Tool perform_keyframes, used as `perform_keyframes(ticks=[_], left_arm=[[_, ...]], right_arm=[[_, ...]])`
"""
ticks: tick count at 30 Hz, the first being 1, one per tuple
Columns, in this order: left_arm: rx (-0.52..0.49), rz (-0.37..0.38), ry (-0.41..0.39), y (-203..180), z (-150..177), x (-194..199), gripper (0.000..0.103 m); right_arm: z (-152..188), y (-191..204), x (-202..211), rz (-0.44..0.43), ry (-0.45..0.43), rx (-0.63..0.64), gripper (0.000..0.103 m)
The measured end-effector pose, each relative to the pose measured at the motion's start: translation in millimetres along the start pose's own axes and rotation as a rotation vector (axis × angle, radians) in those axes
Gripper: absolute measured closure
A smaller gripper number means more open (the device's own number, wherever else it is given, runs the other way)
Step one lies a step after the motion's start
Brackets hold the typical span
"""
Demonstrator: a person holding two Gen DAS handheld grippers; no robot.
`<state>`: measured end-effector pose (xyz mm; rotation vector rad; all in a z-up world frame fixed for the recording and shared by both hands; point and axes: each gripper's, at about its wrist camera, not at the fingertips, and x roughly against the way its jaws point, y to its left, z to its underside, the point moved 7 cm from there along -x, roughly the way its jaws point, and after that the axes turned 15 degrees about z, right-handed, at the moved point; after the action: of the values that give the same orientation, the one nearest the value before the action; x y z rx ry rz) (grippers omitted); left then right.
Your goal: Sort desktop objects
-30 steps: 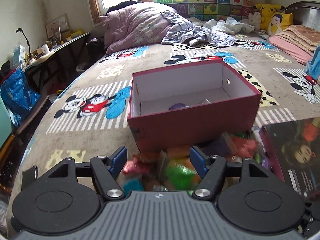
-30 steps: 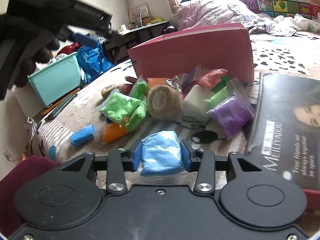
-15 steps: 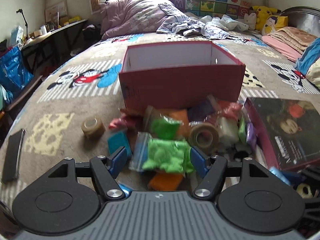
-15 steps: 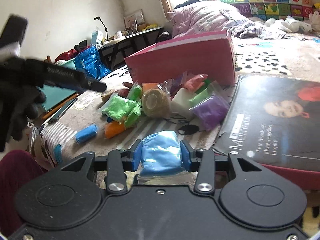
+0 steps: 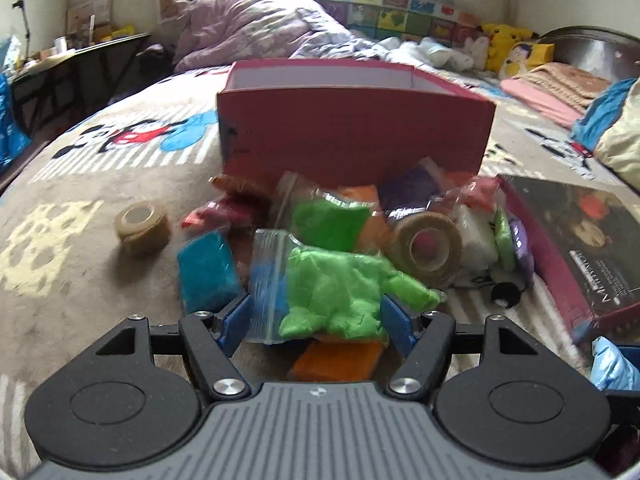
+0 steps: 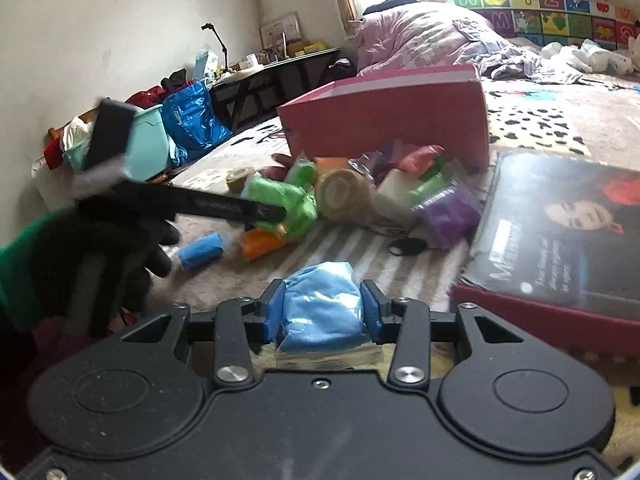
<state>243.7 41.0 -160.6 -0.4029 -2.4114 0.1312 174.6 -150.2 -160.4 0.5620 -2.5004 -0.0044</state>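
A pile of clay bags and tape rolls lies on the bed in front of a red open box [image 5: 352,136] [image 6: 388,116]. My left gripper [image 5: 316,320] is open, its jaws on either side of a bright green clay bag [image 5: 340,292] that lies over an orange bag [image 5: 336,360]. The left gripper also shows in the right wrist view [image 6: 276,216], reaching into the pile. My right gripper [image 6: 322,312] is shut on a light blue clay bag [image 6: 322,308], held low over the bed in front of the pile.
A loose tan tape roll [image 5: 140,224] lies left of the pile and a bigger roll [image 5: 428,244] within it. A teal bag [image 5: 206,270] lies left of the green one. A dark box lid [image 5: 580,248] [image 6: 560,224] lies at the right. A teal bin [image 6: 148,148] stands off the bed.
My left gripper has dropped from above the box to the pile and closed in around the green bag. My right gripper has kept hold of the light blue bag and drawn back slightly.
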Motion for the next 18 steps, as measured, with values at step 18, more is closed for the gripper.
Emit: perform_keyframes(ticks=[18], left_arm=[[0.139, 0.086, 0.030, 15.5, 3.8, -18.8, 0.021]], right_arm=[[-170.2, 15.2, -39.6, 0.061, -0.091, 0.110, 0.063]])
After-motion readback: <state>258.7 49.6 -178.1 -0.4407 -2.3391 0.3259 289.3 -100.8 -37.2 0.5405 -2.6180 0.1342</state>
